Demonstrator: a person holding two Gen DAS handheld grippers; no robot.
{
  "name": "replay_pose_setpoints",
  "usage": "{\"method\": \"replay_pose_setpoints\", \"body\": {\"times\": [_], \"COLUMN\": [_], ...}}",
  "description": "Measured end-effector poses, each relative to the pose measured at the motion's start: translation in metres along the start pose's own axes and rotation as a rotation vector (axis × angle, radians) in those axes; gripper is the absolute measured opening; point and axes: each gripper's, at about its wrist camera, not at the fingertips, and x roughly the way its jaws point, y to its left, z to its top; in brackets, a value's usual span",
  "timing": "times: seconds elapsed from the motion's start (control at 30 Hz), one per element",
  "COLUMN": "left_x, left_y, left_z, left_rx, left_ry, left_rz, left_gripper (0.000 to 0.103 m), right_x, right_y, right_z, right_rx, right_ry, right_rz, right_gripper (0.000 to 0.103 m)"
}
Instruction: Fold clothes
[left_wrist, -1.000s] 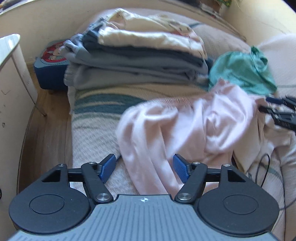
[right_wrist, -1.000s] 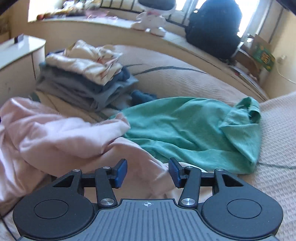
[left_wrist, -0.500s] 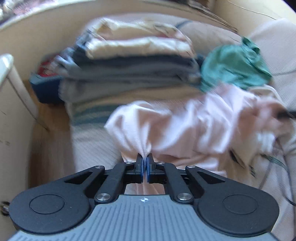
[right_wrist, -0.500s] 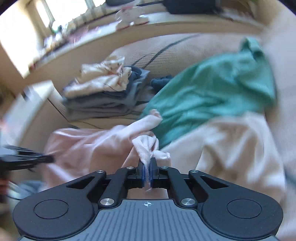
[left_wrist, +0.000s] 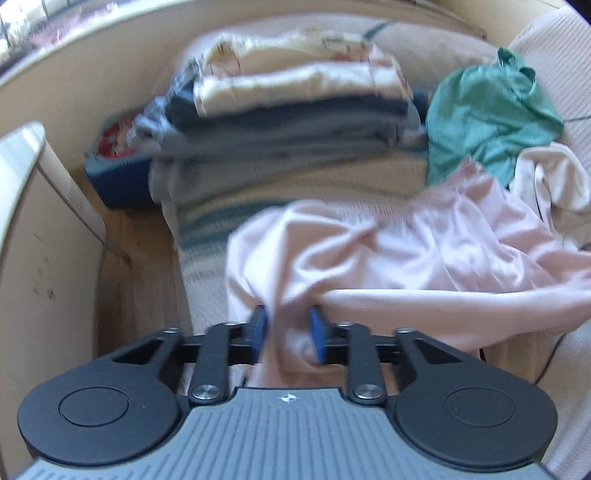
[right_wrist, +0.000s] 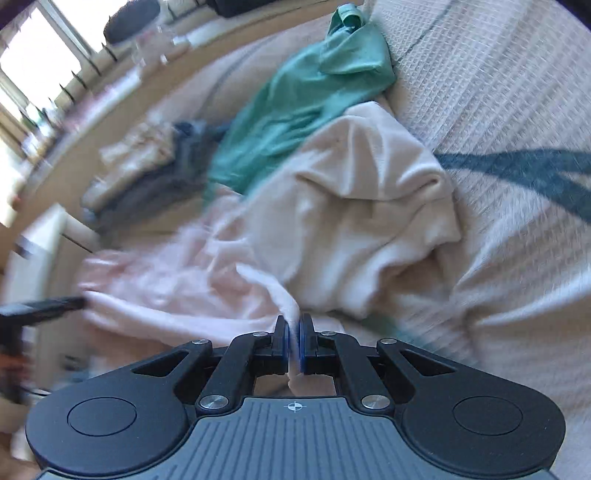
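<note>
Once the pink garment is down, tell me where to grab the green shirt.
Take the green shirt by the raised fold at its far end, coming from the bare bedspread side to its right. Its near edge looks tucked under the cream garment, and the folded stack crowds its left.

Soft matt pink cloth garment (left_wrist: 424, 251), waffle-textured woven bedspread (right_wrist: 498, 92), matt black plastic gripper bodies, wooden floor (left_wrist: 140, 258)
</note>
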Motion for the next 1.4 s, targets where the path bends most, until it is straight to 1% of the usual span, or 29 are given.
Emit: {"method": "replay_pose_setpoints", "body": {"times": [0.07,0.1,0.13,0.17,0.23,0.3,0.33,0.4,0.47,0.53,0.6,0.63,0.7,0.8,0.83,0.9,1.0,1.07,1.1,1.13,1.2,1.23,1.27,1.3,1.33,1.4], "left_x": [-0.003,-0.006,-0.009,-0.013,-0.019,-0.022,-0.023,-0.026,-0.027,-0.021,-0.009,0.0,0.018,0.044,0.051,0.061,0.069,0.074,0.077,0.079,0.084,0.085,0.085,0.082,0.078,0.069], "left_y": [-0.005,-0.008,-0.01,-0.012,-0.014,-0.009,-0.006,-0.001,0.005,0.012,0.019,0.021,0.021,0.018,0.019,0.022,0.028,0.031,0.031,0.03,0.027,0.026,0.026,0.027,0.028,0.03], "left_z": [-0.009,-0.013,-0.016,-0.019,-0.022,-0.009,-0.003,0.011,0.025,0.046,0.066,0.073,0.081,0.084,0.083,0.079,0.077,0.076,0.076,0.077,0.077,0.075,0.073,0.071,0.07,0.07], "left_rx": [0.006,0.011,0.019,0.027,0.038,0.017,0.006,-0.015,-0.035,-0.055,-0.08,-0.091,-0.099,-0.122,-0.139,-0.171,-0.202,-0.224,-0.233,-0.235,-0.223,-0.222,-0.227,-0.235,-0.246,-0.268], "left_ry": [0.001,-0.001,-0.004,-0.007,-0.017,-0.052,-0.069,-0.103,-0.136,-0.154,-0.153,-0.14,-0.117,-0.077,-0.059,-0.033,-0.019,-0.009,-0.004,0.002,0.014,0.017,0.017,0.009,0.004,-0.017], "left_rz": [-0.008,-0.012,-0.017,-0.022,-0.028,-0.013,-0.006,0.009,0.025,0.037,0.024,0.004,-0.019,-0.04,-0.05,-0.093,-0.132,-0.161,-0.179,-0.182,-0.161,-0.161,-0.165,-0.173,-0.196,-0.235], "left_gripper": [0.042,0.048,0.053,0.055,0.06,0.06,0.06,0.06,0.06,0.06,0.061,0.061,0.06,0.055,0.052,0.051,0.052,0.053,0.057,0.059,0.059,0.057,0.052,0.032,0.015,0.013], "right_x": [0.017,0.025,0.031,0.036,0.034,0.024,0.02,0.019,0.027,0.036,0.05,0.059,0.081,0.117,0.126,0.142,0.16,0.166,0.169,0.173,0.179,0.179,0.177,0.175,0.17,0.155], "right_y": [0.003,0.004,0.007,0.011,0.02,0.027,0.033,0.049,0.066,0.083,0.099,0.106,0.117,0.123,0.123,0.124,0.127,0.128,0.129,0.129,0.129,0.129,0.128,0.127,0.126,0.124], "right_z": [0.002,0.003,0.005,0.006,0.009,0.013,0.018,0.03,0.045,0.059,0.074,0.08,0.091,0.101,0.102,0.104,0.104,0.104,0.104,0.105,0.103,0.102,0.1,0.099,0.098,0.1], "right_rx": [-0.031,-0.046,-0.072,-0.104,-0.174,-0.224,-0.254,-0.331,-0.388,-0.441,-0.5,-0.529,-0.571,-0.591,-0.59,-0.59,-0.632,-0.632,-0.631,-0.627,-0.619,-0.617,-0.613,-0.609,-0.605,-0.591], "right_ry": [0.017,0.029,0.042,0.047,0.023,-0.025,-0.054,-0.103,-0.131,-0.153,-0.174,-0.181,-0.165,-0.131,-0.114,-0.079,-0.035,-0.031,-0.027,-0.019,0.002,0.002,-0.002,-0.009,-0.026,-0.078], "right_rz": [-0.032,-0.043,-0.065,-0.091,-0.123,-0.106,-0.088,-0.058,-0.033,-0.006,0.007,0.007,0.0,-0.042,-0.036,-0.025,-0.039,-0.042,-0.045,-0.049,-0.057,-0.057,-0.056,-0.056,-0.063,-0.065], "right_gripper": [0.008,0.012,0.013,0.013,0.013,0.014,0.018,0.022,0.022,0.022,0.022,0.022,0.022,0.022,0.022,0.022,0.022,0.022,0.022,0.022,0.022,0.021,0.019,0.014,0.01,0.008]}}
